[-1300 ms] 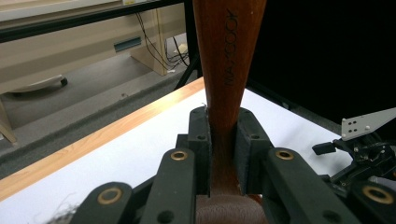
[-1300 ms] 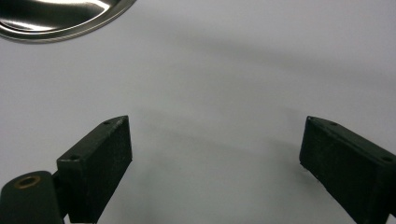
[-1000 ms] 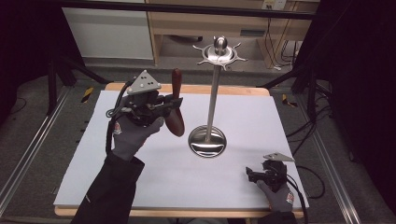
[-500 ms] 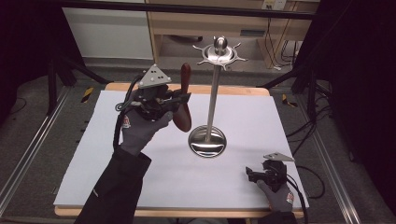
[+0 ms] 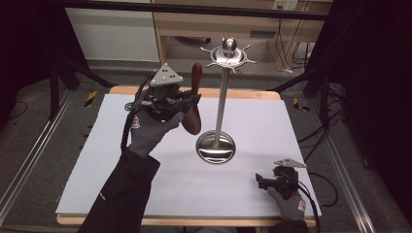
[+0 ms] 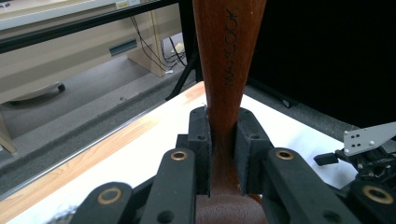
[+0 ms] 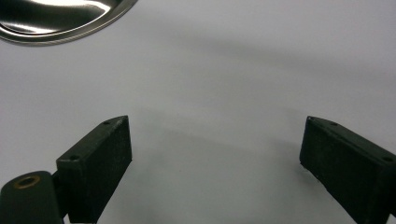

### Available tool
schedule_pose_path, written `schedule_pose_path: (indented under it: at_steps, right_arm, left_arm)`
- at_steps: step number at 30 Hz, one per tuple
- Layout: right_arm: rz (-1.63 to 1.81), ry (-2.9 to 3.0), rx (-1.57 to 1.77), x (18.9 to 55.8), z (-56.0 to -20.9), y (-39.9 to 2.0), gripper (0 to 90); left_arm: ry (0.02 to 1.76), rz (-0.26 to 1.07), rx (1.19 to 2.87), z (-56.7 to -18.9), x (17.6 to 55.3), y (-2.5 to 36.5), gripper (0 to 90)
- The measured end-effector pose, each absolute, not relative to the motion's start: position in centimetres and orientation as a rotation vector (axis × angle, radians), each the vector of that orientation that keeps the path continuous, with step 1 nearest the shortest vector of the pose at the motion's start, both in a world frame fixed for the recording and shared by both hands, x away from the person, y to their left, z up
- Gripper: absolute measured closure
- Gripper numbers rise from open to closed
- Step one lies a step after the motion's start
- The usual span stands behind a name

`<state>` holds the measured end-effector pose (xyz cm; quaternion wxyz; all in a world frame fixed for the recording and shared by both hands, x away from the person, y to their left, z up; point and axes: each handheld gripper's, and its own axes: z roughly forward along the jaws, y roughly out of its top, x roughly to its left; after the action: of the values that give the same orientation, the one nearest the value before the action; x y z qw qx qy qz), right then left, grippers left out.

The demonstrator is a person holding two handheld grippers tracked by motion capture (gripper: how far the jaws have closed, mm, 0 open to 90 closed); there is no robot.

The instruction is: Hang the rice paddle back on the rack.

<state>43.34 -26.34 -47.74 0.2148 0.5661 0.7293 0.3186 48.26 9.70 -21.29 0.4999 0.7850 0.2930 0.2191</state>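
My left claw [image 5: 187, 103] squeezes the wooden spoon [image 5: 195, 99] upright, near the desk's [image 5: 145, 194] far edge, ready for hanging on the rack [image 5: 222, 97]. My right claw [image 5: 265, 182] rests open.

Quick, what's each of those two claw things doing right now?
Left gripper: shut on the wooden utensil, held upright.
Right gripper: open, holding nothing, low over the white table.

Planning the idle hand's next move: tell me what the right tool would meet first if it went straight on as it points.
Likely the round, shiny steel base of the utensil stand; the open right tool has bare white tabletop before it. Depth is uncertain.
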Motion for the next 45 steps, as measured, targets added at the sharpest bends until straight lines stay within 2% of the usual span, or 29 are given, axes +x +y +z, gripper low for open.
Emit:
schedule_pose_path:
  at_steps: [45]
  right_arm:
    - [0.891, 2.022, 1.561, 43.4, -47.7, -26.4, 9.6]
  left_arm:
    - [0.741, 0.513, 1.933, -21.2, 50.1, 8.2, 77.9]
